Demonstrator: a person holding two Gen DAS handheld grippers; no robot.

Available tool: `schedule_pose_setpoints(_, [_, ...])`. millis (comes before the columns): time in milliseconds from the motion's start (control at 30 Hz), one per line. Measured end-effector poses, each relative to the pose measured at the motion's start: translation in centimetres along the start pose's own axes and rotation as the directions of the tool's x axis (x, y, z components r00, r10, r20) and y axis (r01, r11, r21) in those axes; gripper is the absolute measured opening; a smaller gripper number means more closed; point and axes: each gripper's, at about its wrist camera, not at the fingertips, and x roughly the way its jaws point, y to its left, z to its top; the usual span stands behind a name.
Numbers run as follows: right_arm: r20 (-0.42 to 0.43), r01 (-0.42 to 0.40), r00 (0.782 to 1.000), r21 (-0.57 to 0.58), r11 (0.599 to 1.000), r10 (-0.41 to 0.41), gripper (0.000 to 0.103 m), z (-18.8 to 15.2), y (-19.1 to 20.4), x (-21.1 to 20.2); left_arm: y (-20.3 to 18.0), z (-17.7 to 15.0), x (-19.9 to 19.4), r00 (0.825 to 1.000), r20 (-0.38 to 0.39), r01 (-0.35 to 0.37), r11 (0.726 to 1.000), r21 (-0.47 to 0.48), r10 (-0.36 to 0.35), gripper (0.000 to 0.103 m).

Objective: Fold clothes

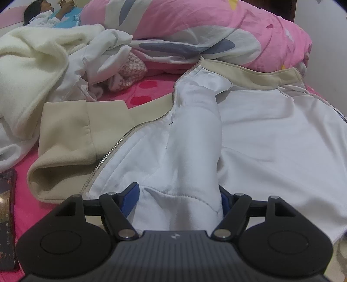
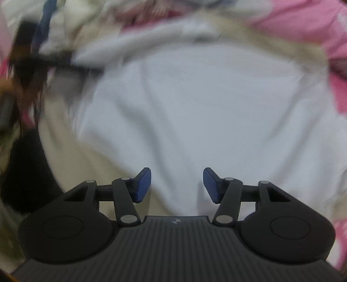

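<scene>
A zip jacket lies opened out on the bed, its white lining (image 1: 271, 134) facing up and its beige outer cloth (image 1: 65, 134) showing at the left beside the zipper (image 1: 112, 149). One white sleeve (image 1: 195, 130) is laid down the middle of the jacket. Its cuff end sits between the blue pads of my left gripper (image 1: 177, 199), whose jaws stand wide and do not clearly pinch it. In the blurred right wrist view, my right gripper (image 2: 176, 184) hangs open just above the white lining (image 2: 195, 97) with nothing between its fingers.
A heap of cream and white clothes (image 1: 32, 65) lies at the left, and a pink patterned quilt (image 1: 195, 28) is bunched behind the jacket. A phone (image 1: 6, 217) rests on the pink sheet (image 1: 147, 91) at the left edge. A person (image 1: 49, 15) lies at the far back left.
</scene>
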Motion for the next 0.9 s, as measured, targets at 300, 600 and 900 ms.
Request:
schedule_pose_setpoints(300, [0.073,-0.009,0.997,-0.082,0.997,0.015,0.054,1.3,3.1,-3.7,0.1,-0.3,-0.6,0.999,0.008,0.038,0.999,0.018,-0.038,0.044])
schedule_pose_setpoints(600, [0.159,-0.200,0.960,-0.183,0.963,0.230,0.029,9.3,5.9,5.3,1.0,0.1,-1.5,0.991,-0.012,0.131,0.990,-0.052,-0.132,0.017])
schedule_pose_setpoints(900, [0.144,-0.297,0.935,-0.184,0.937,0.324,0.020,9.4,5.8,3.1,1.7,-0.2,-1.5,0.989,-0.018,0.144,0.988,-0.047,-0.145,0.037])
